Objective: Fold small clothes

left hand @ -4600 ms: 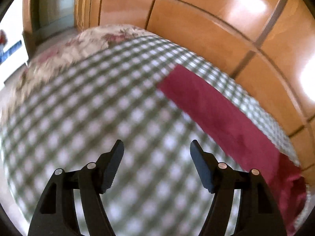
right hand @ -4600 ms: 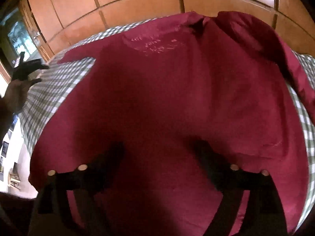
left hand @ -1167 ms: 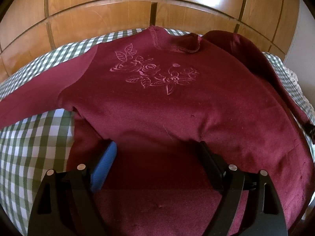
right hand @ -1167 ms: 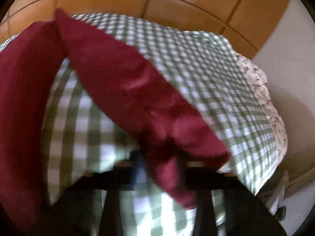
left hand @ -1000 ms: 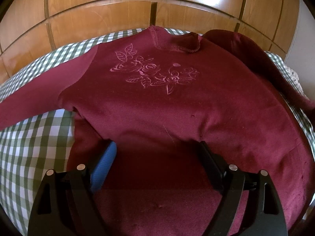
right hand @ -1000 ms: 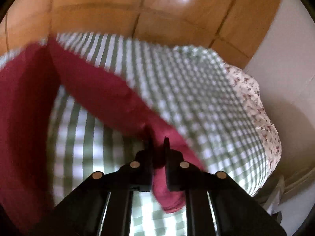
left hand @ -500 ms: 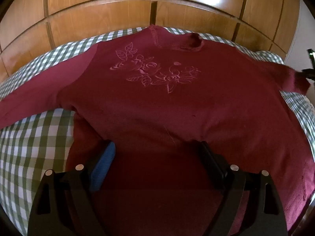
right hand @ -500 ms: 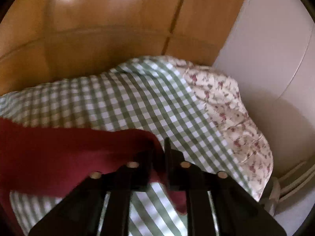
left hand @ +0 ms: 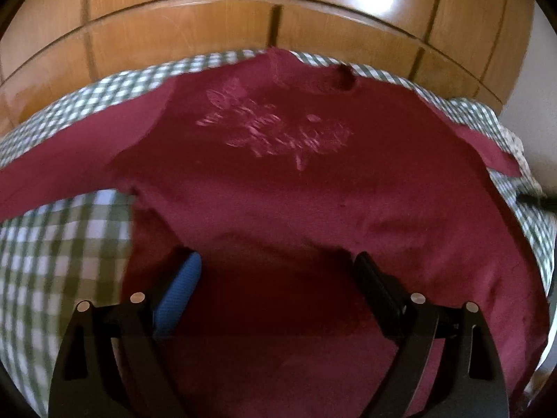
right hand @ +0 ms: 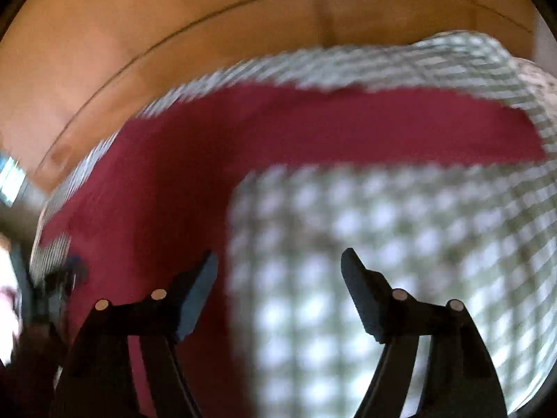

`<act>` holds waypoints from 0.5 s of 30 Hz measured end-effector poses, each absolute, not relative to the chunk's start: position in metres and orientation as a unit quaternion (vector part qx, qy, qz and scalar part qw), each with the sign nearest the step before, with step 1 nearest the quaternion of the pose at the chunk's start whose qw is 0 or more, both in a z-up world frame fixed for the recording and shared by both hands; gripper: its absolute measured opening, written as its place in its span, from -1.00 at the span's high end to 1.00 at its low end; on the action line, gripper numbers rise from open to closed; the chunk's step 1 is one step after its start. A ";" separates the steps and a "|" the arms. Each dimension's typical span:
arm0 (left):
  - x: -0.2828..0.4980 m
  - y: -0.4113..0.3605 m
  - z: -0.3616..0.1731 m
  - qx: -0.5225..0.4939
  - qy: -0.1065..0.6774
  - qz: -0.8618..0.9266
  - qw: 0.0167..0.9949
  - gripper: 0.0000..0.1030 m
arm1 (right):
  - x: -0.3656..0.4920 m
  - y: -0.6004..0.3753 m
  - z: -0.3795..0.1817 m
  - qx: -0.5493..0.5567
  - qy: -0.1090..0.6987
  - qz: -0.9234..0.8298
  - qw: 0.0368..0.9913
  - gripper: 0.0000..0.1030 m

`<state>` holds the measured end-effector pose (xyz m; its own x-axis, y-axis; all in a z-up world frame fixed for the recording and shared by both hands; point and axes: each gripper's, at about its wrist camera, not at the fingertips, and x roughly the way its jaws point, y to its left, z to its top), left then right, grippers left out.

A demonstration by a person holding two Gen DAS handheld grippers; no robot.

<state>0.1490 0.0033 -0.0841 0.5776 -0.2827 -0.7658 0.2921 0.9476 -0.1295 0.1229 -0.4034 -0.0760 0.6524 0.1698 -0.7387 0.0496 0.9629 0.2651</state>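
Note:
A dark red sweater with an embroidered flower on the chest lies flat, front up, on a green-and-white checked cloth. Both sleeves lie stretched out to the sides. My left gripper is open and empty, low over the sweater's lower part. My right gripper is open and empty, above the checked cloth just right of the sweater's side edge. The right sleeve stretches across beyond it. The right wrist view is blurred by motion.
A wooden panelled wall stands right behind the cloth. A floral fabric shows at the cloth's right edge, with a pale wall beyond. The tip of the other gripper shows at the right edge of the left wrist view.
My right gripper pulled the right sleeve out to the side, opened and let it go, then swung back toward the sweater's body. My left gripper stayed open over the lower part.

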 end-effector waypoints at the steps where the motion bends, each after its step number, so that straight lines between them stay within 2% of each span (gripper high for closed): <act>1: 0.144 0.010 -0.078 -0.006 0.425 -0.154 0.892 -0.72 | 0.116 -0.392 -0.081 0.126 0.425 0.046 0.895 -0.23; 2: 0.137 0.022 -0.071 -0.024 0.418 -0.150 0.895 -0.72 | 0.106 -0.379 -0.085 0.115 0.436 0.057 0.891 -0.15; 5: 0.113 0.062 -0.059 -0.077 0.418 -0.143 0.894 -0.66 | 0.076 -0.360 -0.096 0.095 0.452 0.066 0.885 -0.15; 7: 0.095 0.087 -0.058 -0.103 0.425 -0.136 0.889 -0.54 | 0.058 -0.357 -0.099 0.097 0.454 0.064 0.884 -0.13; 9: 0.075 0.110 -0.063 -0.132 0.442 -0.134 0.877 -0.41 | 0.038 -0.360 -0.103 0.115 0.457 0.064 0.880 -0.03; 12: 0.045 0.127 -0.072 -0.162 0.459 -0.149 0.861 -0.19 | 0.013 -0.357 -0.108 0.125 0.461 0.064 0.876 0.29; 13: 0.037 0.128 -0.073 -0.168 0.461 -0.157 0.857 0.04 | 0.008 -0.356 -0.110 0.128 0.461 0.064 0.876 0.47; 14: 0.028 0.126 -0.074 -0.171 0.465 -0.171 0.851 0.18 | 0.003 -0.354 -0.112 0.130 0.462 0.062 0.875 0.69; 15: 0.022 0.122 -0.076 -0.171 0.471 -0.183 0.846 0.55 | 0.001 -0.353 -0.112 0.130 0.462 0.061 0.875 0.79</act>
<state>0.0222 0.1223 -0.0757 0.4891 -0.4708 -0.7343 0.1494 0.8746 -0.4612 0.0013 -0.3528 -0.1123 0.5657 0.2276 -0.7926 0.0133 0.9585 0.2848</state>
